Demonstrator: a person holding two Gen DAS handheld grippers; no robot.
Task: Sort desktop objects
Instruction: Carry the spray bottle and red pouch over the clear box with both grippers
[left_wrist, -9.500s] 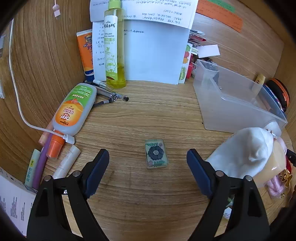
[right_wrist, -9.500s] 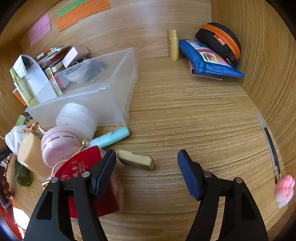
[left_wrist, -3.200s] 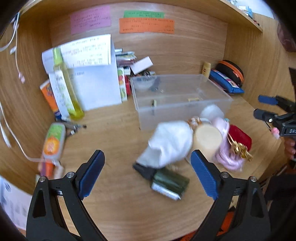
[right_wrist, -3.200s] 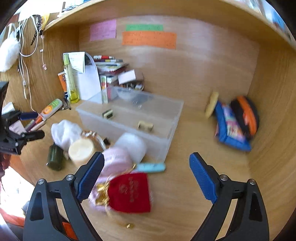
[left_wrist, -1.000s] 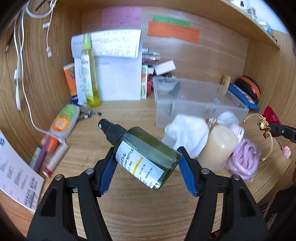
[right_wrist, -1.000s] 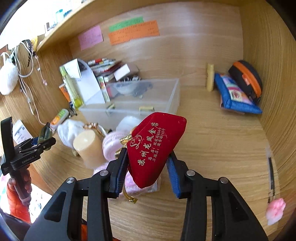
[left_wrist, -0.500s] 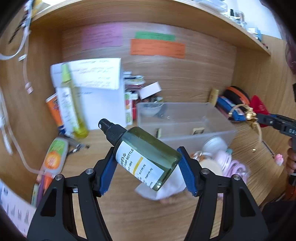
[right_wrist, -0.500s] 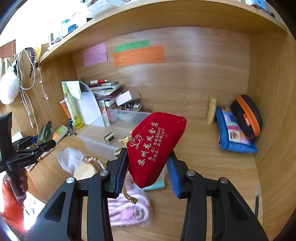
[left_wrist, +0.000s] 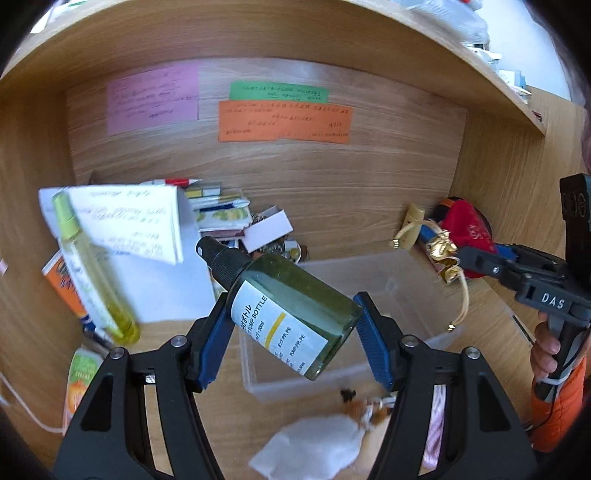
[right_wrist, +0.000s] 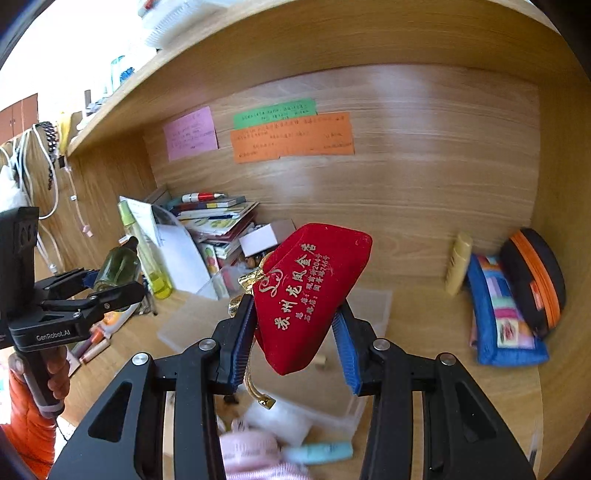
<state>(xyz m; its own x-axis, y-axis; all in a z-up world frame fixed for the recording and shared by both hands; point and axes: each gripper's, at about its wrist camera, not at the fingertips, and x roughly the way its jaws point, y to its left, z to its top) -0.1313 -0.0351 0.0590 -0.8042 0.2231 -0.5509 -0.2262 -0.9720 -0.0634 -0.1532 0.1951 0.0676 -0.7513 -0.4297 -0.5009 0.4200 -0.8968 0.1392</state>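
1. Above the clear plastic bin (left_wrist: 402, 280), the left tongs (left_wrist: 291, 332) pinch a green pump bottle (left_wrist: 288, 306) across its body, tilted with its black cap up and to the left; the bottle hangs clear of the surface (left_wrist: 229, 373)
2. To the right, the right tongs (right_wrist: 295, 343) clamp a red velvet pouch (right_wrist: 310, 291) with gold lettering; its gold cord (right_wrist: 258, 391) dangles below, over the bin
3. Down on the surface lie a white cloth (left_wrist: 310, 450) and a tall yellow spray bottle (left_wrist: 92, 273) standing by the papers (left_wrist: 129, 218)
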